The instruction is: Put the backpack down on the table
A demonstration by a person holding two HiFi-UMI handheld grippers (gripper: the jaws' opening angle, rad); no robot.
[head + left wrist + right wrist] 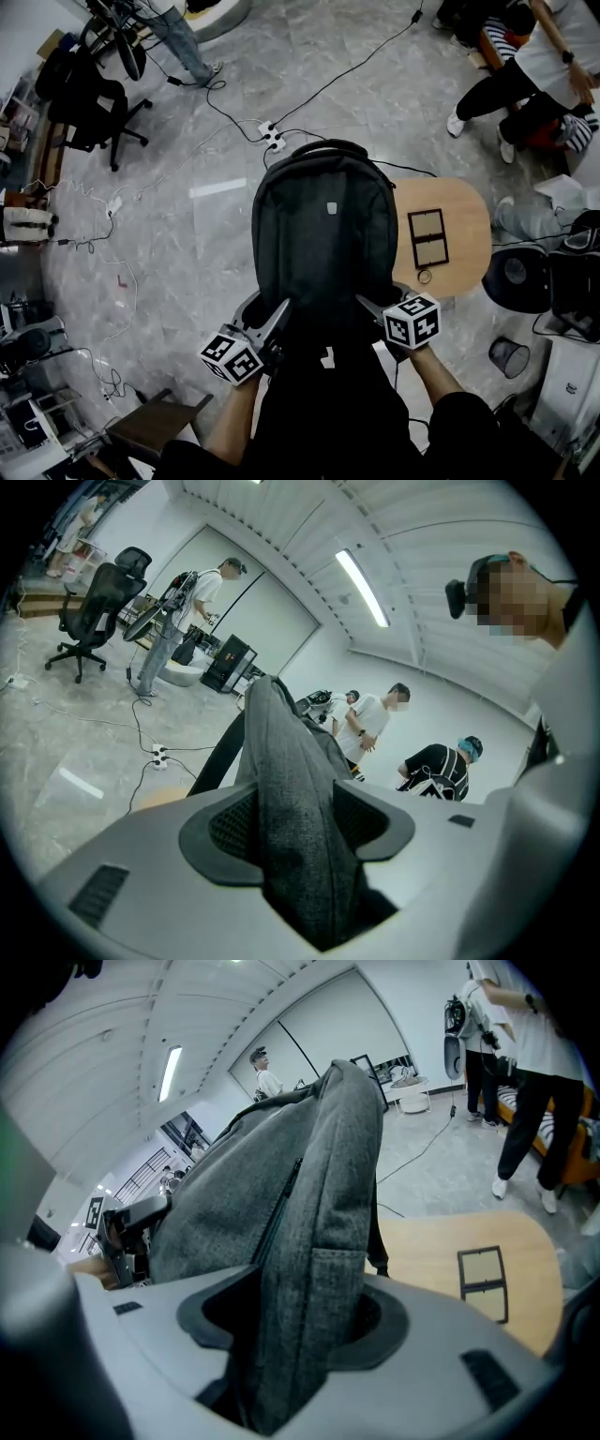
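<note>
the backpack (323, 234) is held upright between both grippers, the left gripper (270, 326) clenched on one side's fabric and the right gripper (372, 305) on the other, over the left end of a wooden table (466, 220) that bears a dark frame (428, 238). around it are a grey marble floor (187, 216), a power strip (272, 136) and an office chair (89, 103).
</note>
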